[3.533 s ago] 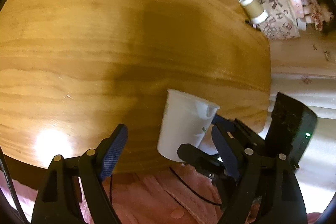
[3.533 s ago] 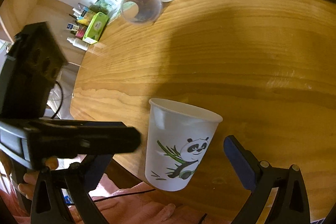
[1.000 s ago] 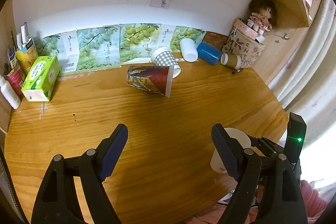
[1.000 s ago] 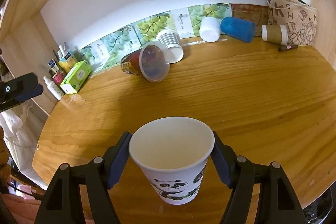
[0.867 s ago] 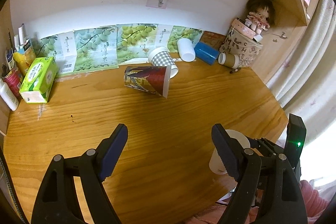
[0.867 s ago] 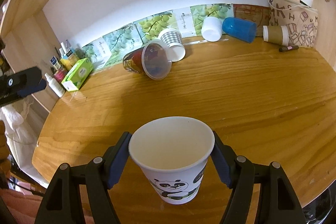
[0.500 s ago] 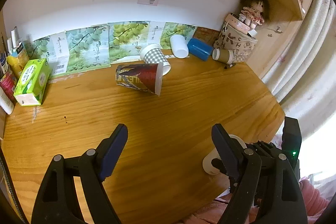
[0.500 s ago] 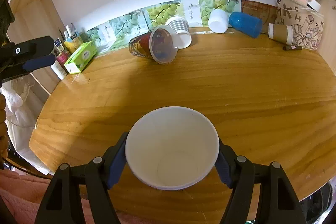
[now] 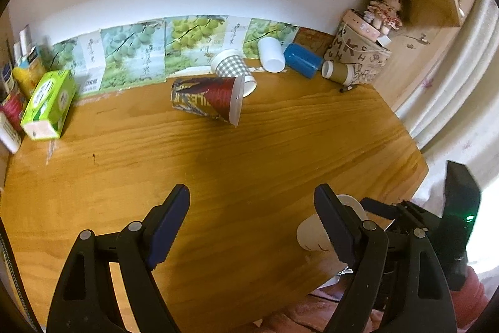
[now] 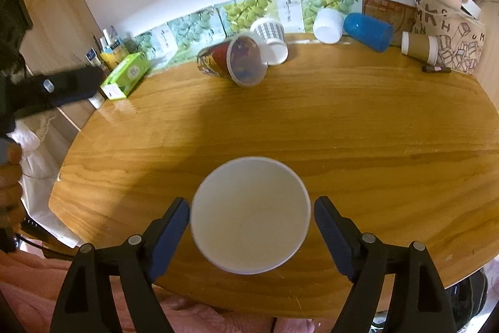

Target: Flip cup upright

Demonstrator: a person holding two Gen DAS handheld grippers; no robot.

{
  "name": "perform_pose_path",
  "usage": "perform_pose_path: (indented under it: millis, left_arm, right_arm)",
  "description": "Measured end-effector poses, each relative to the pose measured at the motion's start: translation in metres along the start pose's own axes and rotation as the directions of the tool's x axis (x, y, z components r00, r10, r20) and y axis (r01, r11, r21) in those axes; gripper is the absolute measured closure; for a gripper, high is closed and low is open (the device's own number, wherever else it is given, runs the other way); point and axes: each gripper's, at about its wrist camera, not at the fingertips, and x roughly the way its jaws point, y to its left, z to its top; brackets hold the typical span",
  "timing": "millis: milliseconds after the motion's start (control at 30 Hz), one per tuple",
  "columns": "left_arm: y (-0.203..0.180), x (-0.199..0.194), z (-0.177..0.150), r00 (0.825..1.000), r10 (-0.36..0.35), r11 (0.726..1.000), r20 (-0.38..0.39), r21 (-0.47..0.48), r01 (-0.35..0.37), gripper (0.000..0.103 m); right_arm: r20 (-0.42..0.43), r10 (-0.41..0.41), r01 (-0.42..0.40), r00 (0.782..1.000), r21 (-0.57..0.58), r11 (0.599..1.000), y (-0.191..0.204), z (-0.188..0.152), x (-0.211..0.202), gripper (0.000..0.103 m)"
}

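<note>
Both the left gripper (image 9: 252, 220) and the right gripper (image 10: 252, 231) are matte black plastic frames with silver pivot screws and dark blue ribbed pads (image 9: 167, 225). The right unit's black housing shows a small green light. Bare skin of the left hand (image 10: 9, 177) shows.

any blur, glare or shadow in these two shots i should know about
Left wrist view: sharp at centre, but the bottles at the left edge are smeared, and the curtain is washed out. Right wrist view: a broad shadow darkens the table around the white cup, a bright patch of glare sits near its left edge, and the left tongs look blurred. Both views bow straight lines strongly.
</note>
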Motion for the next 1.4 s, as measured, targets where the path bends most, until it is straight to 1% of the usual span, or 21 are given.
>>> perform_pose_path:
  millis: [133, 267, 433, 533, 633, 733, 800, 867, 900, 933, 1067, 1133, 1167, 1233, 1333, 1367, 1400]
  left_arm:
    - [-0.011, -0.002, -0.005, 1.000, 0.021, 0.999, -0.010, -0.047, -0.021, 0.018]
    - [-0.031, -0.012, -0.013, 0.999, 0.051, 0.995, 0.000, -0.083, -0.051, 0.018]
    - [-0.055, -0.028, -0.023, 0.995, 0.097, 0.990, 0.037, -0.108, -0.093, 0.018]
    - [-0.069, -0.042, -0.031, 0.989, 0.138, 0.983, 0.063, -0.128, -0.129, 0.018]
    - [-0.081, -0.056, -0.040, 0.982, 0.166, 0.972, 0.086, -0.180, -0.149, 0.018]
    - [-0.092, -0.067, -0.050, 0.977, 0.191, 0.957, 0.096, -0.240, -0.164, 0.018]
    - [-0.102, -0.077, -0.058, 0.965, 0.236, 0.940, 0.111, -0.277, -0.198, 0.016]
    - [-0.112, -0.085, -0.063, 0.957, 0.257, 0.933, 0.131, -0.290, -0.211, 0.014]
    - [-0.118, -0.089, -0.065, 0.952, 0.272, 0.931, 0.143, -0.290, -0.222, 0.012]
    - [-0.125, -0.094, -0.067, 0.943, 0.293, 0.929, 0.159, -0.281, -0.241, 0.011]
    - [-0.146, -0.102, -0.067, 0.922, 0.332, 0.929, 0.201, -0.236, -0.284, 0.009]
    - [-0.153, -0.107, -0.067, 0.906, 0.355, 0.925, 0.229, -0.229, -0.305, 0.008]
    - [-0.158, -0.109, -0.067, 0.895, 0.370, 0.921, 0.249, -0.226, -0.318, 0.007]
    - [-0.165, -0.114, -0.069, 0.879, 0.386, 0.916, 0.279, -0.229, -0.330, 0.006]
    - [-0.173, -0.118, -0.071, 0.862, 0.405, 0.910, 0.305, -0.225, -0.349, 0.006]
    - [-0.176, -0.120, -0.071, 0.854, 0.416, 0.906, 0.314, -0.223, -0.359, 0.006]
    - [-0.178, -0.120, -0.072, 0.850, 0.418, 0.906, 0.321, -0.221, -0.362, 0.006]
  right_arm:
    - [0.029, 0.017, -0.017, 0.999, -0.015, 1.000, -0.002, 0.008, -0.022, 0.020]
    - [0.042, 0.056, -0.056, 0.998, -0.012, 0.998, -0.007, 0.014, -0.047, 0.020]
    - [0.066, 0.065, -0.063, 0.996, -0.033, 0.997, -0.011, 0.014, -0.081, 0.019]
    - [0.068, 0.081, -0.080, 0.994, -0.019, 0.997, -0.017, 0.010, -0.096, 0.019]
    - [0.067, 0.105, -0.105, 0.992, -0.004, 0.994, -0.024, 0.003, -0.109, 0.019]
    - [0.073, 0.081, -0.081, 0.994, -0.013, 0.997, -0.028, -0.004, -0.123, 0.019]
    - [0.090, 0.082, -0.081, 0.993, -0.006, 0.997, -0.033, -0.010, -0.134, 0.019]
    - [0.099, 0.091, -0.092, 0.991, 0.007, 0.996, -0.038, -0.014, -0.143, 0.014]
    - [0.102, 0.097, -0.099, 0.990, 0.007, 0.995, -0.041, -0.014, -0.147, 0.014]
    - [0.108, 0.098, -0.099, 0.989, 0.001, 0.995, -0.043, -0.016, -0.153, 0.014]
    - [0.129, 0.070, -0.067, 0.989, -0.030, 0.997, -0.045, -0.021, -0.168, 0.014]
    - [0.141, 0.057, -0.053, 0.988, -0.031, 0.998, -0.048, -0.024, -0.177, 0.014]
    - [0.148, 0.056, -0.052, 0.987, -0.031, 0.998, -0.049, -0.025, -0.180, 0.014]
    - [0.162, 0.058, -0.054, 0.985, -0.031, 0.998, -0.051, -0.026, -0.187, 0.014]
    - [0.183, 0.054, -0.049, 0.982, -0.030, 0.998, -0.056, -0.029, -0.195, 0.014]
    - [0.187, 0.054, -0.050, 0.981, -0.029, 0.998, -0.057, -0.029, -0.197, 0.014]
    - [0.192, 0.051, -0.047, 0.980, -0.024, 0.999, -0.059, -0.029, -0.198, 0.014]
